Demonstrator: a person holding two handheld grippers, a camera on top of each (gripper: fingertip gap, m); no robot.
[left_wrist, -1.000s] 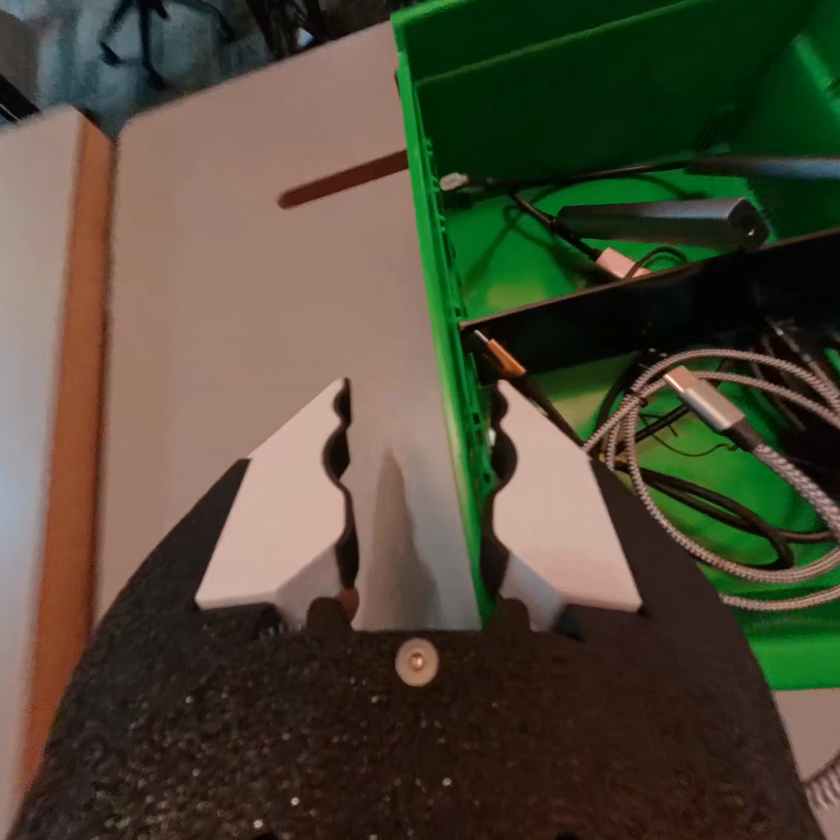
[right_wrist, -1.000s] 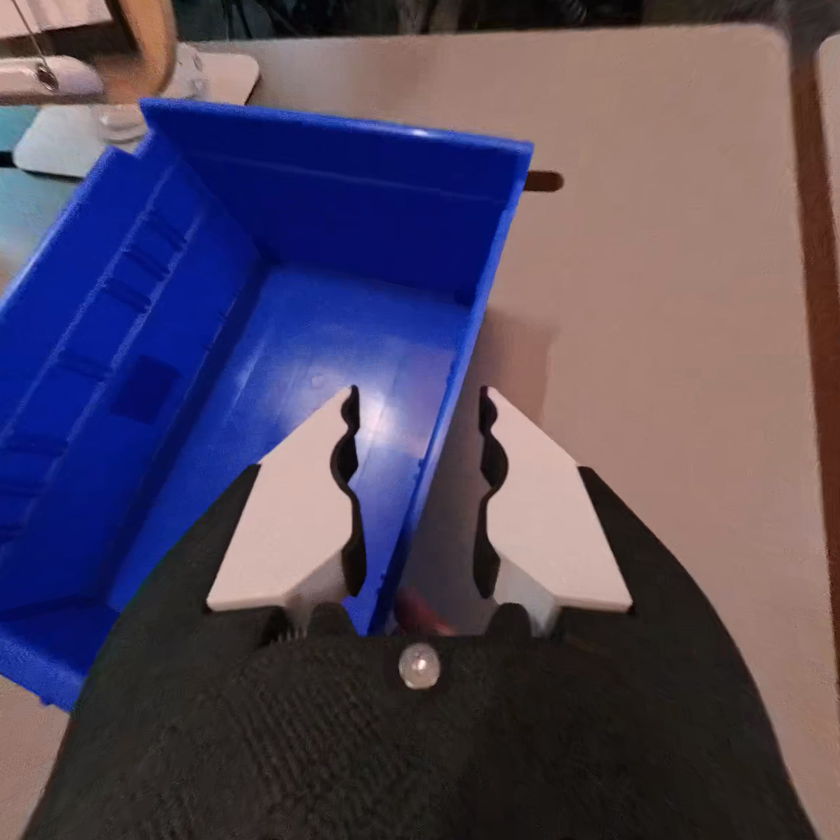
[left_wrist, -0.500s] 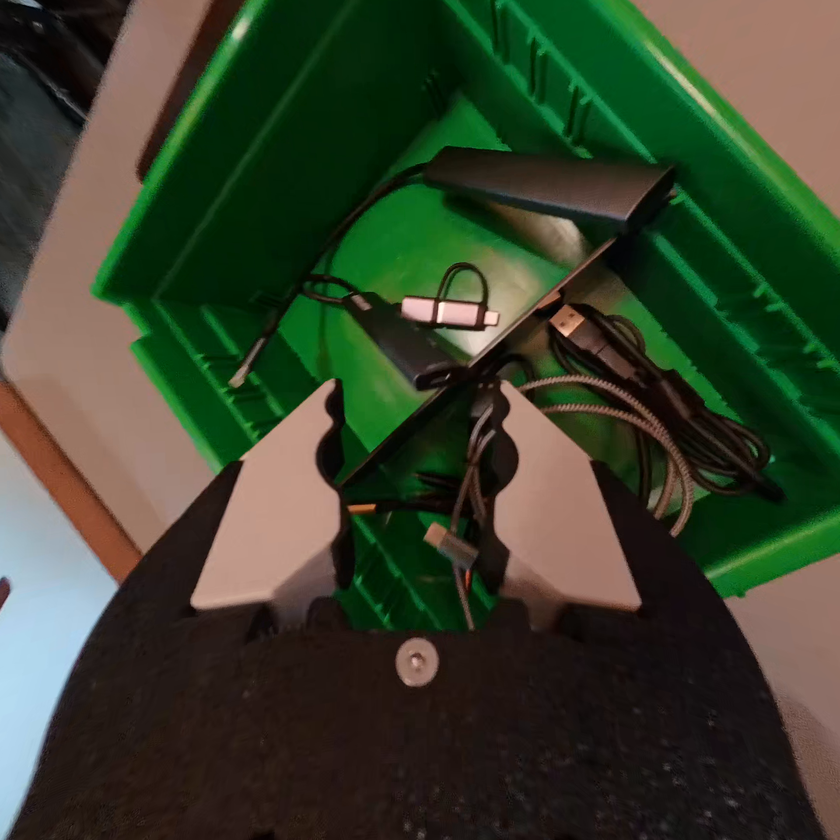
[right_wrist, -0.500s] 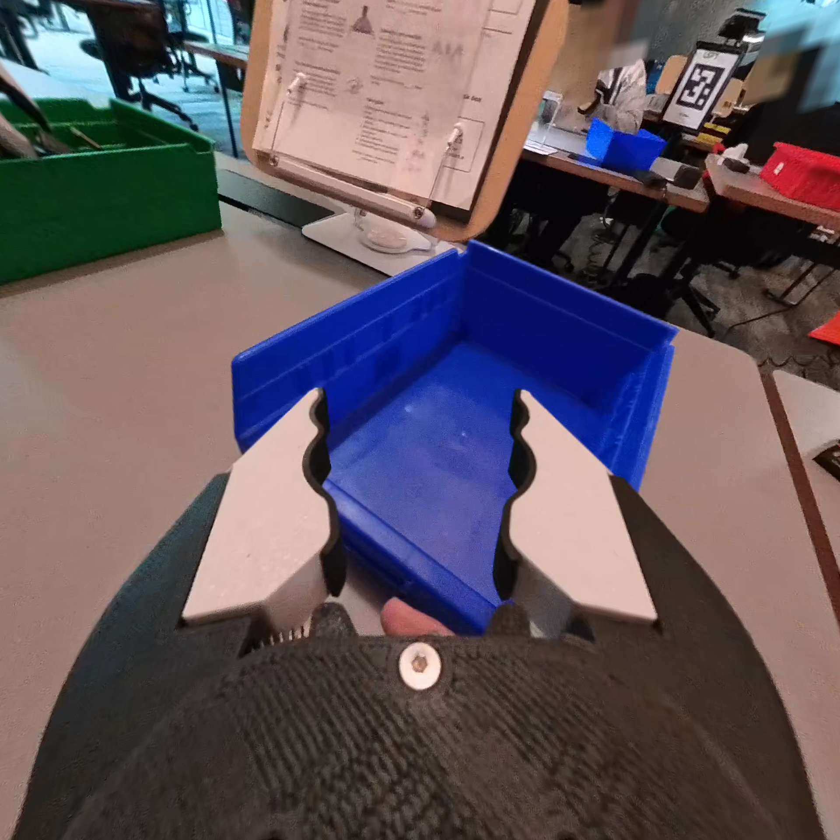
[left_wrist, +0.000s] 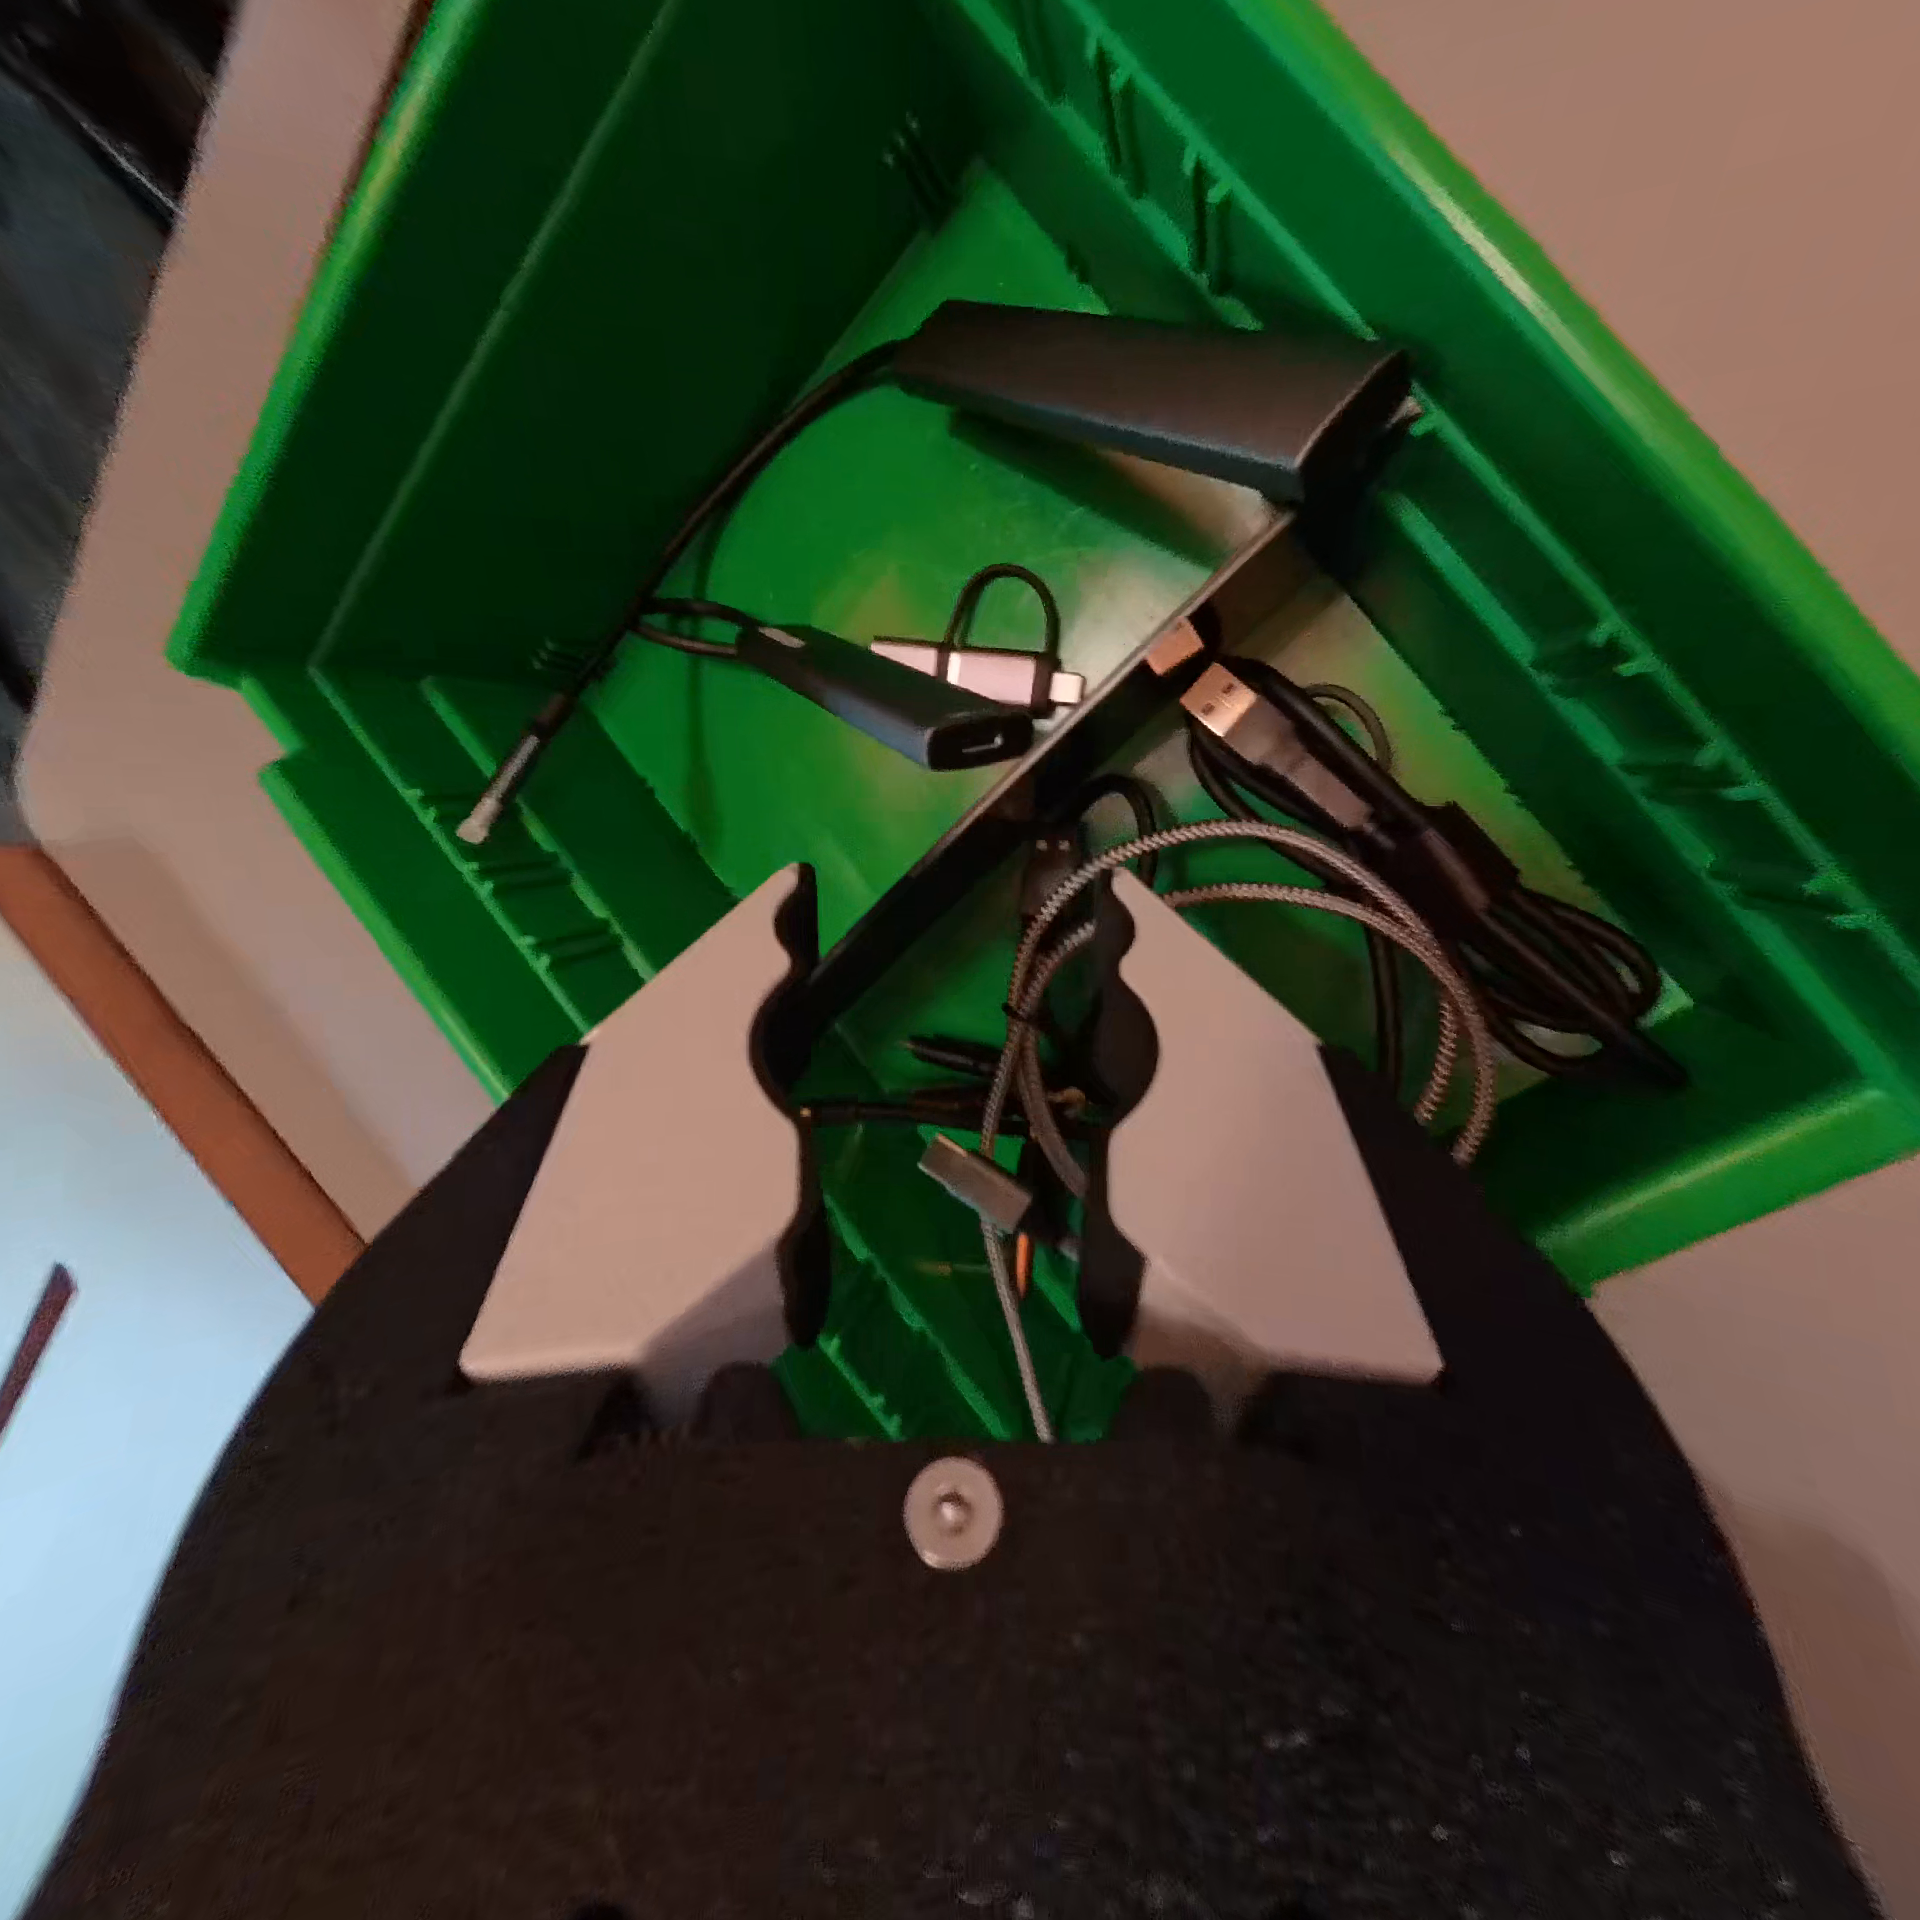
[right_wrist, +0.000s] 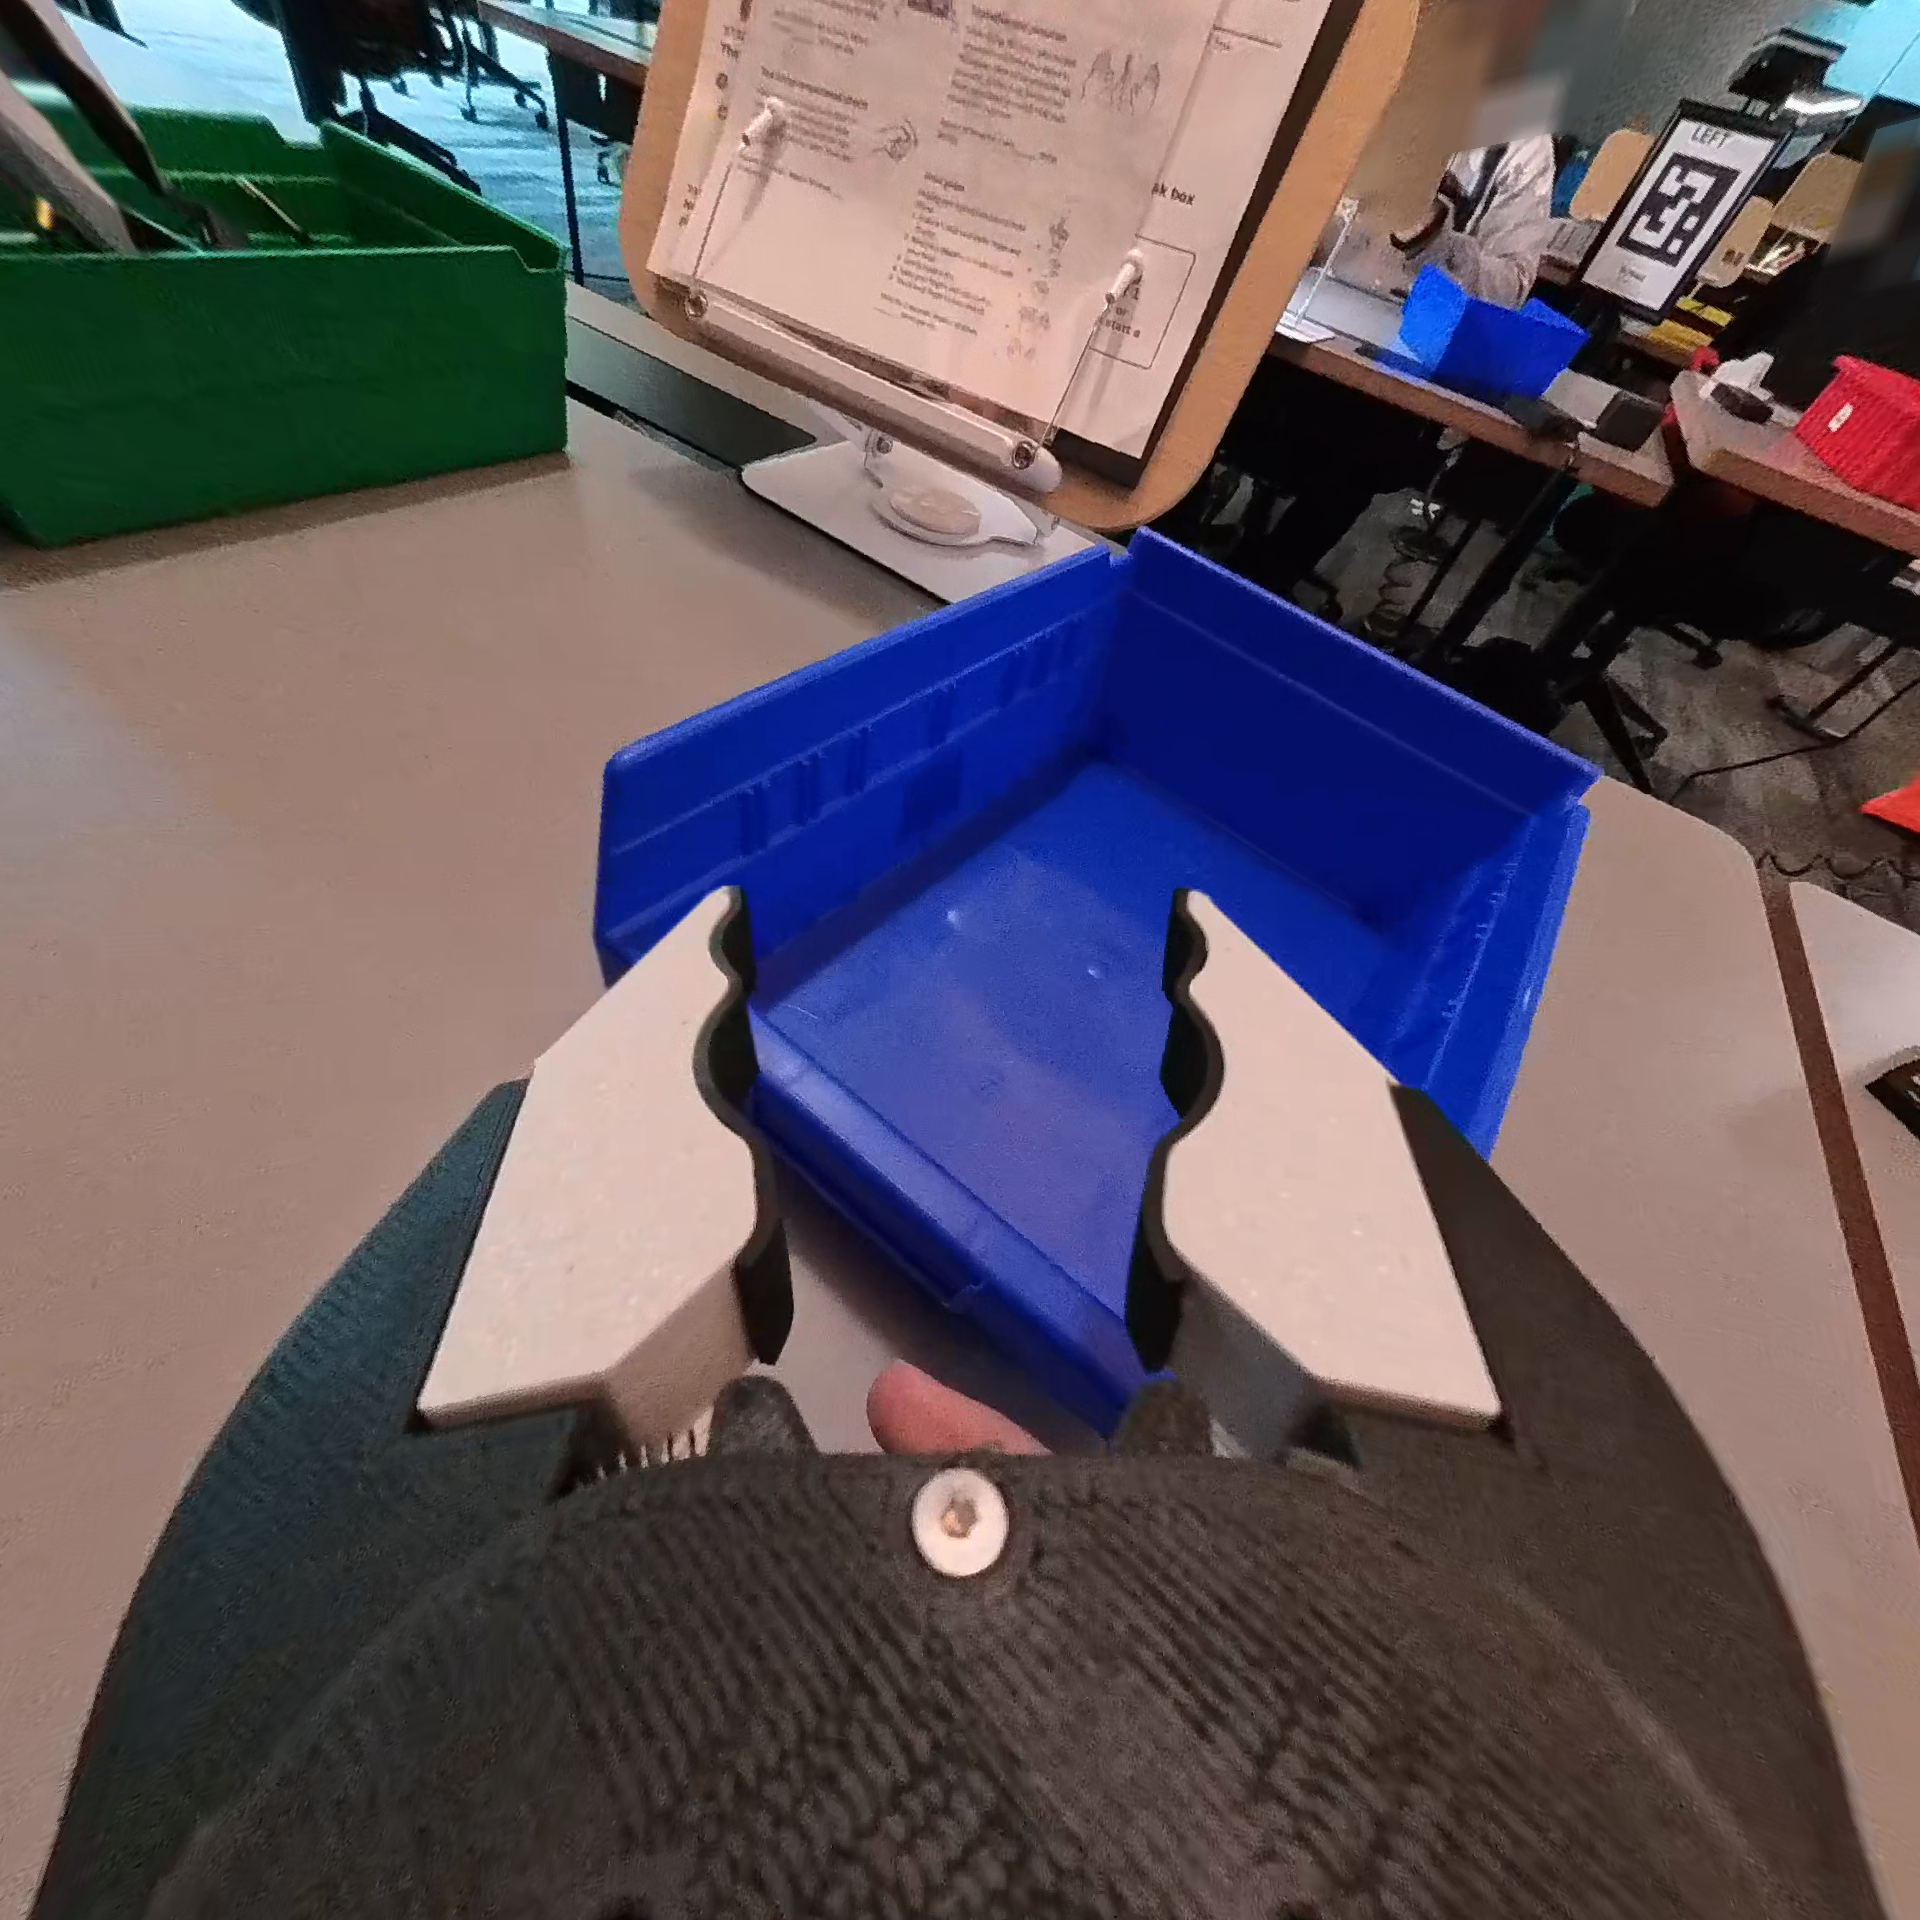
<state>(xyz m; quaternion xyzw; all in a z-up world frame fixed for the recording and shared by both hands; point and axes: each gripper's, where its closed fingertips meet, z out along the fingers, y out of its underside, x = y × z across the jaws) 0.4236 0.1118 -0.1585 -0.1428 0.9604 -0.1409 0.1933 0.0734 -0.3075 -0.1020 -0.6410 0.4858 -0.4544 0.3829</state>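
My left gripper (left_wrist: 951, 894) is open and empty, hovering above a green bin (left_wrist: 436, 343). A dark divider (left_wrist: 1122, 717) splits the bin. One side holds a long dark hub (left_wrist: 1132, 405), a small dark adapter (left_wrist: 883, 696) and a silver double-ended connector (left_wrist: 987, 670). The other side holds a braided grey cable (left_wrist: 1455, 997) and black cables (left_wrist: 1507, 894), the nearest things under my fingertips. My right gripper (right_wrist: 961, 909) is open and empty just before an empty blue bin (right_wrist: 1039, 997) on the table. The green bin also shows at the far left in the right wrist view (right_wrist: 260, 364).
A wooden stand with printed sheets (right_wrist: 997, 208) stands behind the blue bin on the grey table (right_wrist: 291, 831). A fingertip (right_wrist: 935, 1418) shows under the right gripper. Other tables with a blue bin (right_wrist: 1486, 332) and a red bin (right_wrist: 1860, 426) stand far right. The table's edge (left_wrist: 187, 1060) runs left of the green bin. Tip to tip, the grippers are about 55 cm apart.
My left gripper swung from the bin's outer side to above its inside, then moved a little closer. My right gripper pulled back and tilted up from inside the blue bin, its jaws wider.
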